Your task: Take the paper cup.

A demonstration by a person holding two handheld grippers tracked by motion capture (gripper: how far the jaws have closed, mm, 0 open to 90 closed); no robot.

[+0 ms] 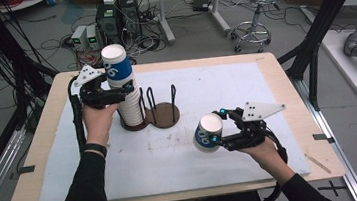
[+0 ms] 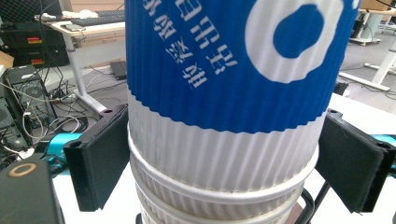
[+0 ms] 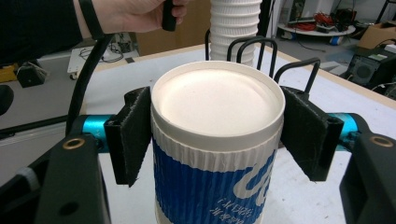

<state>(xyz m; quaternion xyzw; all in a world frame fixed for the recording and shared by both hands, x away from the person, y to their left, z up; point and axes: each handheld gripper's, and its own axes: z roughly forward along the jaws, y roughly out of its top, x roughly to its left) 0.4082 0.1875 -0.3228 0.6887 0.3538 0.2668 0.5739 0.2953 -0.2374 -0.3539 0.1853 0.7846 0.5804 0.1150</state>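
Your right claw pinches a single blue-and-white paper cup upside down, base up, its long axis near vertical, low over the white tabletop. Your left claw clasps the inverted cup stack standing upright in the wire cup holder. You look mid-unstacking; next, set this cup squarely down, then spread the pads.

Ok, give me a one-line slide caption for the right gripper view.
Right gripper shut on an upside-down blue-and-white paper cup above the white mat, wire rack behind.
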